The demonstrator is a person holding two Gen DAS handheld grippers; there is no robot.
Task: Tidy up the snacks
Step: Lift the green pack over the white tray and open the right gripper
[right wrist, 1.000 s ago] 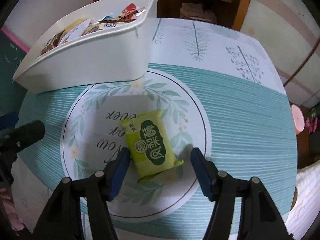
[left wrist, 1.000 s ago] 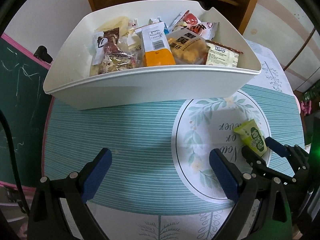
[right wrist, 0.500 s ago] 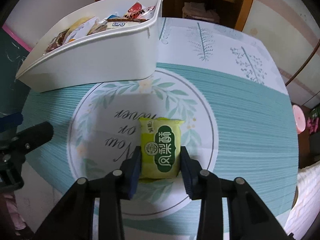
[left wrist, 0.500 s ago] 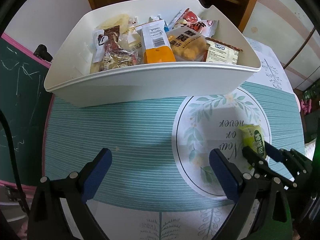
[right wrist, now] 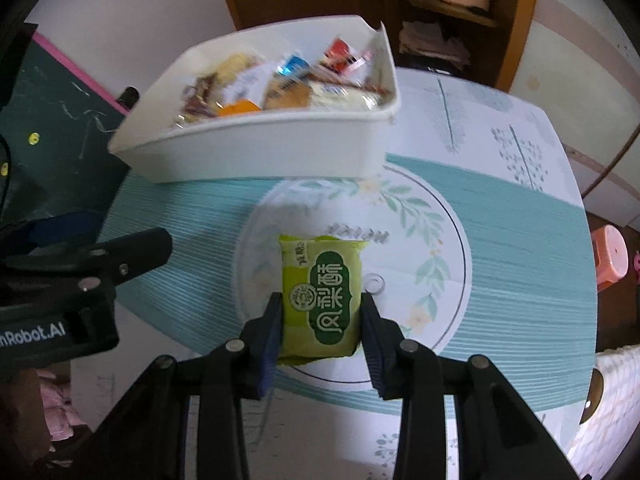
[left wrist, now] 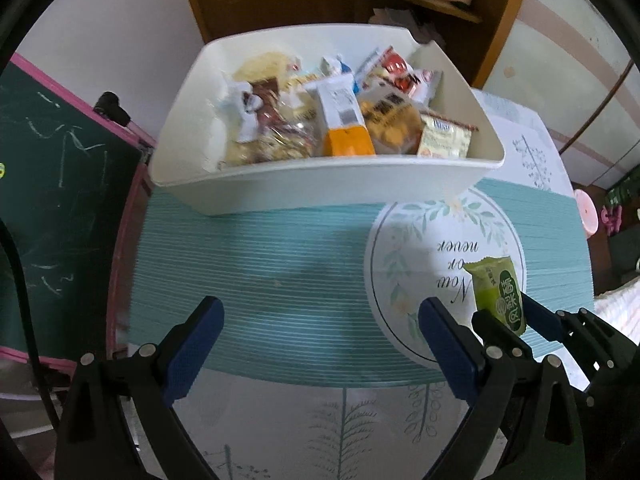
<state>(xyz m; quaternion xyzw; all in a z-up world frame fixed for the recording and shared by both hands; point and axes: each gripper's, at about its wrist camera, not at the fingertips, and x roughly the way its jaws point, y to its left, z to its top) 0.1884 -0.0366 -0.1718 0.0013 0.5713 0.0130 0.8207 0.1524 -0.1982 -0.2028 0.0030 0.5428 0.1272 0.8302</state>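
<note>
One green snack packet (right wrist: 320, 300) sits clamped in the right gripper (right wrist: 320, 320), left gripper (left wrist: 320, 336) open and empty; next likely carrying it to the white bin (right wrist: 256, 152).

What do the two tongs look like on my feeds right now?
Both are the same build: black plastic linkage arms with silver rivets, ending in blue ribbed pads. The left tongs show both blue pads clearly. The right tongs have darker-looking pads. White lettering ending "mRobot.AI" marks the left body. A black cable runs past the left side. No sleeves visible.
</note>
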